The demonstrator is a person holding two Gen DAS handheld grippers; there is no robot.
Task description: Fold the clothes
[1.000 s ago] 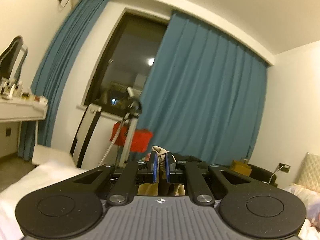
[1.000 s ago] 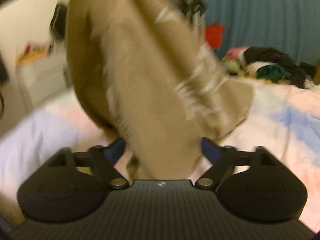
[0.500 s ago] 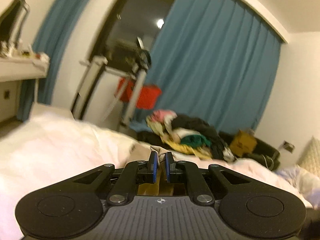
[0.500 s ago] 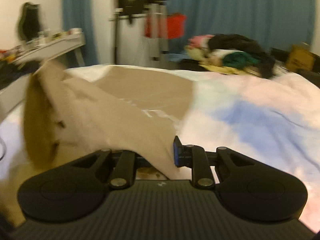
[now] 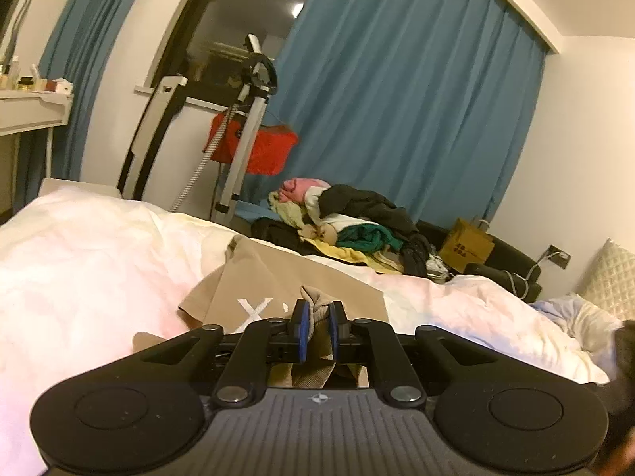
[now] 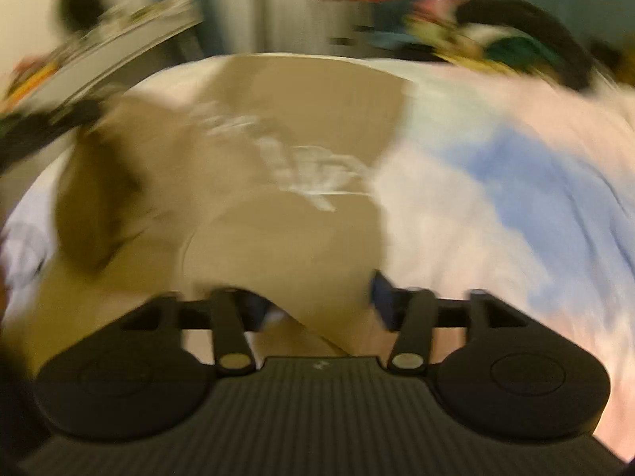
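Note:
A tan T-shirt with white lettering (image 5: 285, 285) lies spread on the bed, its far part flat. My left gripper (image 5: 316, 323) is shut on a bunched edge of the shirt, low over the bed. In the blurred right wrist view the shirt (image 6: 278, 182) lies in front of my right gripper (image 6: 317, 301). Its jaws stand wide apart with shirt fabric lying between them, not pinched.
The bed has a white, pink and blue duvet (image 5: 99, 261), also in the right wrist view (image 6: 516, 182). A pile of mixed clothes (image 5: 349, 230) sits at the far edge. A garment steamer with a red item (image 5: 254, 146), a white desk (image 5: 27, 111) and a cardboard box (image 5: 468, 244) stand beyond.
Both grippers came down from raised to low over the bed, laying the shirt out flat. The right gripper closed on the shirt half a second ago and has now opened.

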